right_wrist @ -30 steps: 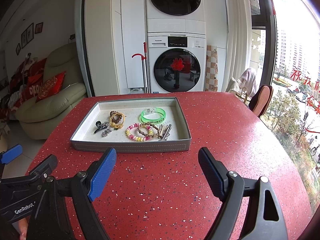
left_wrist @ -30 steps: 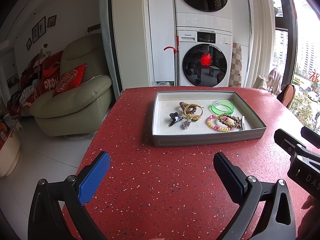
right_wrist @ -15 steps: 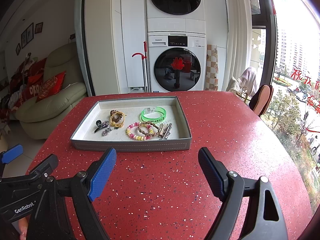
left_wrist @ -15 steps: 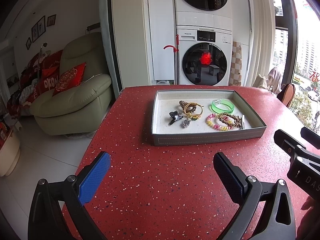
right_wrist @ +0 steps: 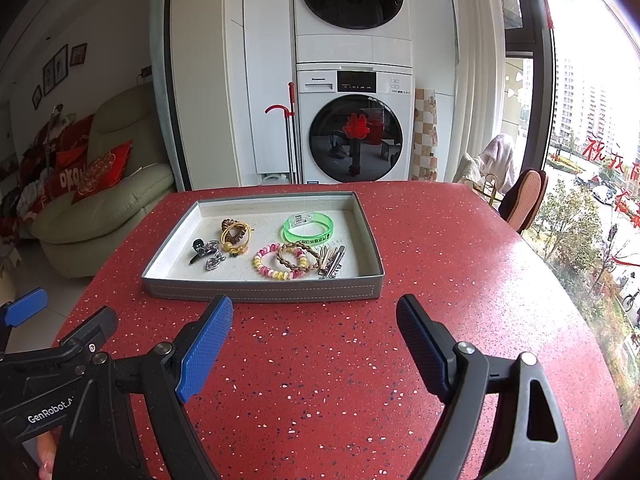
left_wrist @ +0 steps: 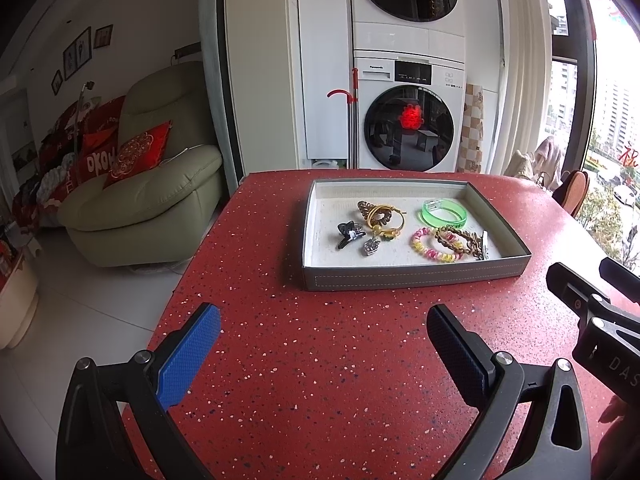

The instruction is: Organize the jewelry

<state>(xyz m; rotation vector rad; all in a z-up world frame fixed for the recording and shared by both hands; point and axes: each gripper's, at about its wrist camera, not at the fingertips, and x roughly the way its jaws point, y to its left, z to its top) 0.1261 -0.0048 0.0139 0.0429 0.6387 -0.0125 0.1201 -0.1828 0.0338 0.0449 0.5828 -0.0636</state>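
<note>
While both grippers are held above the red speckled table, nothing is grasped by either. The left gripper is seen with its jaws spread wide and empty, and the right gripper is likewise released, with only bare tabletop between its blue pads. Beyond the fingertips, a grey tray is set on the table, and the jewelry is gathered inside it: a green bangle toward the far right, a pink-and-yellow beaded bracelet overlapped by a brown braided bracelet, metal clips just beside these, a yellow hair tie and a black hair claw on the left. Stacked washing machines are seen behind the table.
</note>
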